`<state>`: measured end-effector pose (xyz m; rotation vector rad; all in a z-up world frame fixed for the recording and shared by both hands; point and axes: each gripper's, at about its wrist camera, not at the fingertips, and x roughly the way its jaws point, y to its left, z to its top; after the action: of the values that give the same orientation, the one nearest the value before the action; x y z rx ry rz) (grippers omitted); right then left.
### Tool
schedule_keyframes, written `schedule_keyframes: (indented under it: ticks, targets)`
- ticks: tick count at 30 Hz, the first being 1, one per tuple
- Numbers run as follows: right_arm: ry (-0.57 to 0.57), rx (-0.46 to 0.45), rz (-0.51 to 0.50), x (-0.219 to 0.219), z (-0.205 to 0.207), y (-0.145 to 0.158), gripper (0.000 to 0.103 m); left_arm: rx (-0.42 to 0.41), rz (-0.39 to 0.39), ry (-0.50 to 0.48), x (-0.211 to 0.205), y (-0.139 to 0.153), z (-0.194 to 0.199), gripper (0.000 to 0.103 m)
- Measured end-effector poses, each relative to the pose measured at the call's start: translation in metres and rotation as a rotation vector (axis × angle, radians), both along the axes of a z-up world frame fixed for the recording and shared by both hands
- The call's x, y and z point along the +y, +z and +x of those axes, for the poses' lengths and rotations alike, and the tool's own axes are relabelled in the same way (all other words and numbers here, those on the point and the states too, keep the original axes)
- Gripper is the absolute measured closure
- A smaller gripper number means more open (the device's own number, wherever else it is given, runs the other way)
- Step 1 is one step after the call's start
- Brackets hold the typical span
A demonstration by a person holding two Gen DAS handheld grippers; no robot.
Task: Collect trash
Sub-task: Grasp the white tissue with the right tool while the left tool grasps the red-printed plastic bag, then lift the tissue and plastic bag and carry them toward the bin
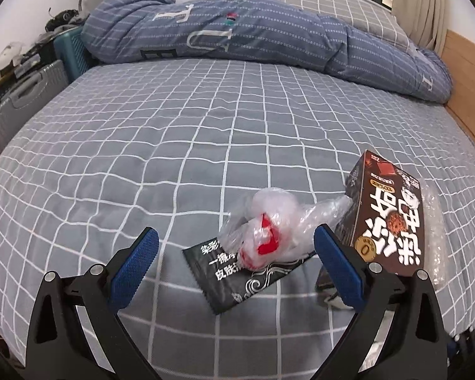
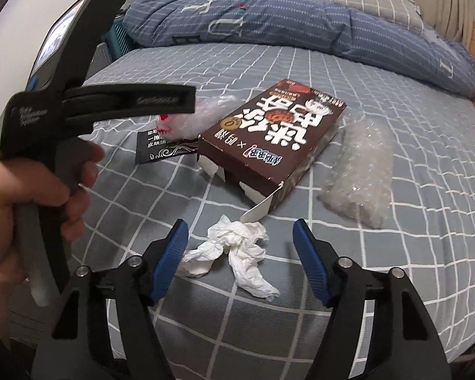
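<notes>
Nearest in the right wrist view, the right claw [image 2: 239,247] hangs over the bed [image 2: 395,253] with its blue pads spread, and a crumpled white tissue [image 2: 234,253] lies on the grey checked sheet between them; neither pad touches it, so the claw grips nothing. Just beyond the tissue sits a brown snack box [image 2: 269,139], lying flat with its torn end flap open toward the camera. To the right of the box, apart from it, lies a roll of bubble wrap [image 2: 361,171]. At the left edge of this view a hand [image 2: 31,209] holds the left gripper's handle.

In the left wrist view, the left claw [image 1: 236,247] is released, its pads wide apart above the sheet. Between them lie a black sachet [image 1: 243,275] with white print and, on top of its far end, a crumpled clear plastic bag [image 1: 275,221] with red marks. The right-hand pad stands in front of the snack box's near corner; whether they touch I cannot tell.

Farther back, a bunched blue quilt [image 1: 253,34] stretches across the bed, with a checked pillow [image 1: 342,9] behind it.
</notes>
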<state>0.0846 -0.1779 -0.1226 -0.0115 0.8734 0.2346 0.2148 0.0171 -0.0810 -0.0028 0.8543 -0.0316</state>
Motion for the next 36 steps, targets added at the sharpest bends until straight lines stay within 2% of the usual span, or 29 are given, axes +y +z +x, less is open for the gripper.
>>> schedule_keyframes:
  ticks: [7,13,15,18,21,36]
  targets:
    - [0.015,0.04,0.031,0.001,0.005,-0.008,0.05,0.019,0.009,-0.025,-0.01,-0.008,0.012,0.014]
    - [0.021,0.091,0.05,0.002,0.008,-0.015,0.06,0.033,0.021,-0.037,-0.015,-0.009,0.014,0.033]
    - [0.023,0.095,0.048,0.003,0.007,-0.016,0.065,0.053,0.017,-0.045,-0.016,-0.013,0.015,0.043]
    - [0.027,0.103,0.047,0.003,0.006,-0.017,0.075,0.061,0.013,-0.047,-0.017,-0.017,0.017,0.049]
    - [0.033,0.112,0.054,0.004,0.005,-0.018,0.081,0.058,0.019,-0.059,-0.02,-0.017,0.016,0.054]
    - [0.026,0.099,0.064,-0.003,0.003,-0.007,0.084,0.048,0.008,-0.038,-0.017,-0.011,0.008,0.058]
